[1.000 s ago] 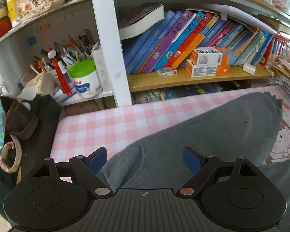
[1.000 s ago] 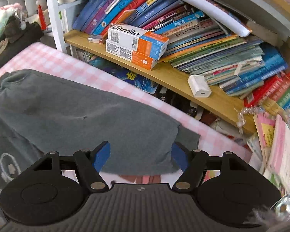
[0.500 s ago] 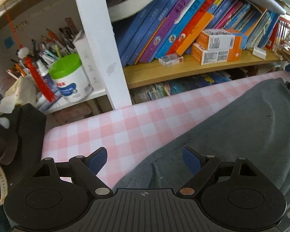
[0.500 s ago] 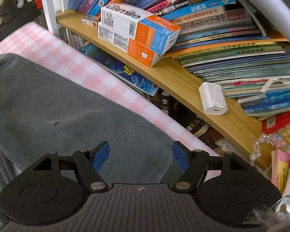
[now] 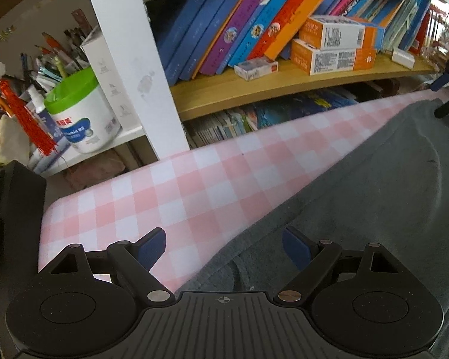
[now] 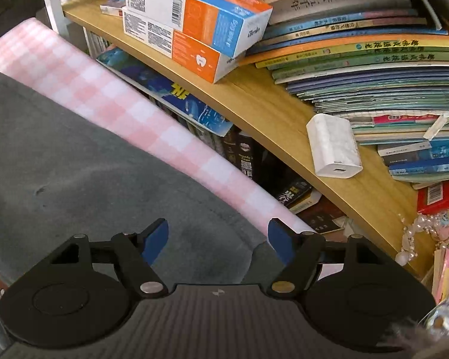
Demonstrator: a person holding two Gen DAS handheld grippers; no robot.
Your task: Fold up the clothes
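Lying between both grippers' spread jaws, grey garment (image 5: 374,197) covers the checked cloth (image 5: 194,185).

Garment (image 5: 374,209) lies on table (image 5: 179,197), bookshelf (image 5: 254,92) behind.

A pink-and-white checked tablecloth (image 5: 194,185) covers the tabletop. Behind it, a wooden shelf (image 6: 266,110) carries leaning books (image 5: 242,21), two stacked toothpaste boxes (image 6: 194,21) and a white charger (image 6: 333,146). Left of a white upright (image 5: 128,59) stand a green-lidded tub (image 5: 80,113) and a red tassel (image 5: 27,119).
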